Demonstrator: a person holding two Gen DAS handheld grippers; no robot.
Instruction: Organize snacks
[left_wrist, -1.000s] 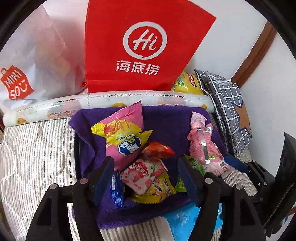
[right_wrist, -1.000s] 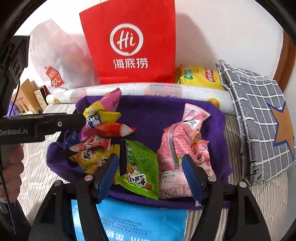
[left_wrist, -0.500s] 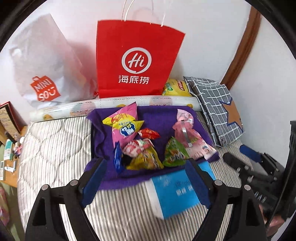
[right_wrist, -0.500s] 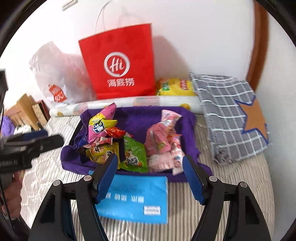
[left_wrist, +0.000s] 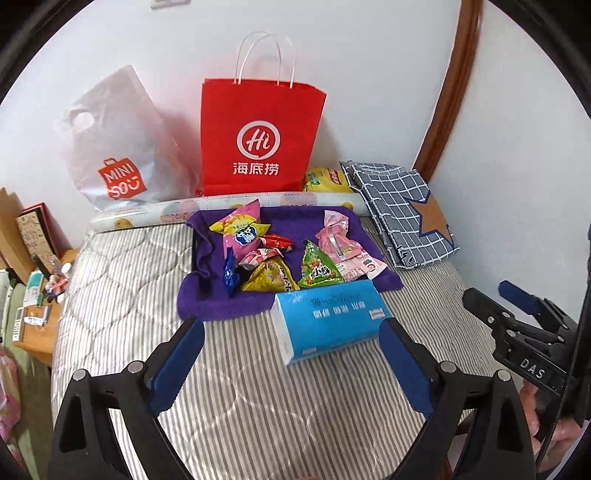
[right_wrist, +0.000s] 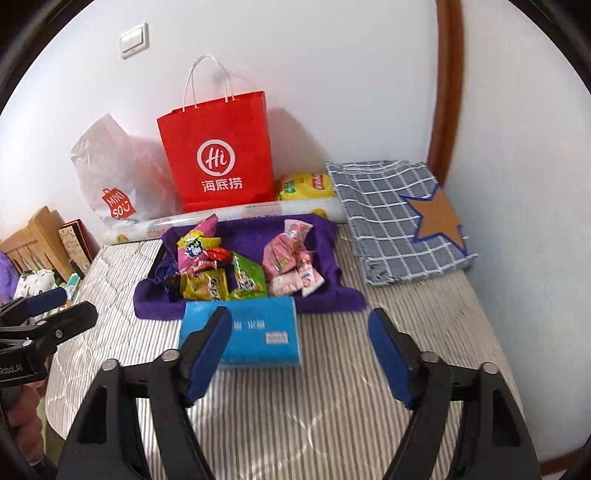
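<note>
A: On bed, atop purple cloth: snack packets heaped, light, crinkly, slippery film. Left hand-held gripper and right hand-held gripper: both spread wide, empty.

B: Best pinched at crimped seal edge; gentle squeeze, contents crushable.

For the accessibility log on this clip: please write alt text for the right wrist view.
Snack packets lie piled on a purple towel on a striped mattress, with a blue tissue pack just in front. The open, empty right tool hovers nearer the camera; a red paper bag stands against the wall.
</note>
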